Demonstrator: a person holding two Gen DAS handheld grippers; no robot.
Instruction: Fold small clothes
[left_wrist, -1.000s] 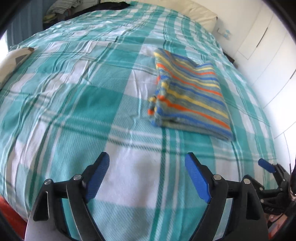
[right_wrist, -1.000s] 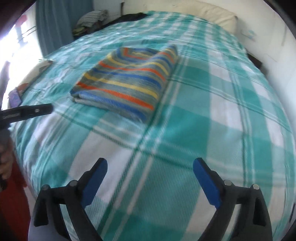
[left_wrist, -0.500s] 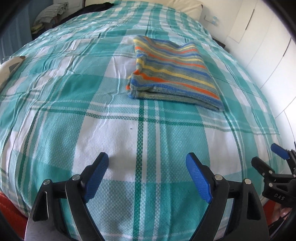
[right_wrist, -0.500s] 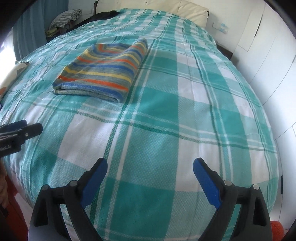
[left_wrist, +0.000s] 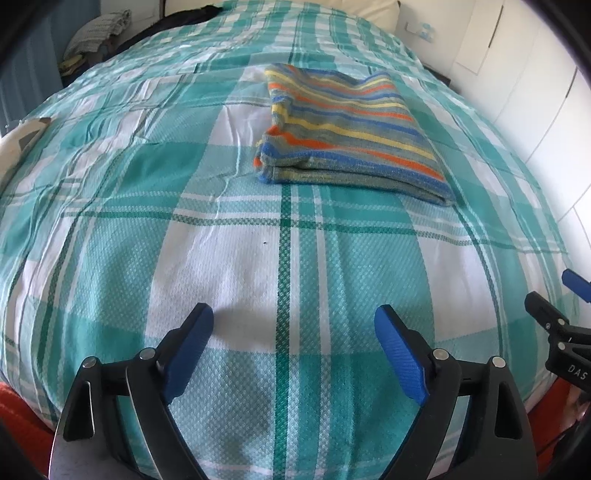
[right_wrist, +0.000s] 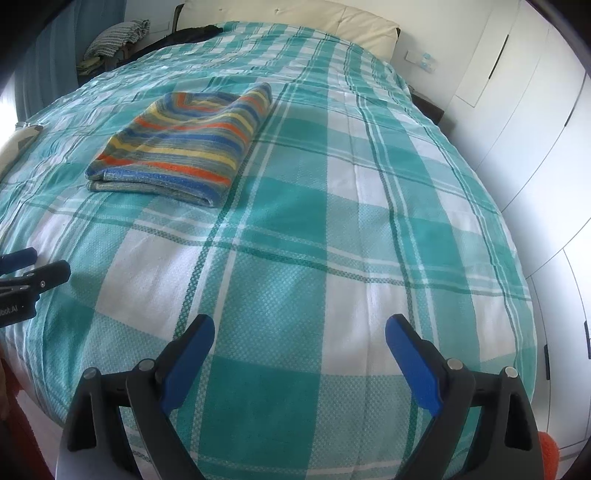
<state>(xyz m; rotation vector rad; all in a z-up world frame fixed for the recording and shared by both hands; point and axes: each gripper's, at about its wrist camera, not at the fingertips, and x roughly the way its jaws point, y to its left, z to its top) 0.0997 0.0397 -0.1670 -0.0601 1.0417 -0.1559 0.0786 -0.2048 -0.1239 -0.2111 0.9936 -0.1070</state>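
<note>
Jaws of both grippers wide, empty; folded striped knit garment (left_wrist: 347, 133) on woven plaid bedspread (left_wrist: 236, 258).

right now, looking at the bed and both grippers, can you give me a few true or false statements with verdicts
1. The striped garment lies folded on the plaid bedspread. True.
2. The left gripper is clamped on the garment. False: its fingers stand open over bare bedspread, nothing between them.
3. The right gripper is open and empty. True.
4. A second garment lies unfolded between the grippers. False: only bedspread shows there.
5. White cupboard doors stand beside the bed. True.
</note>
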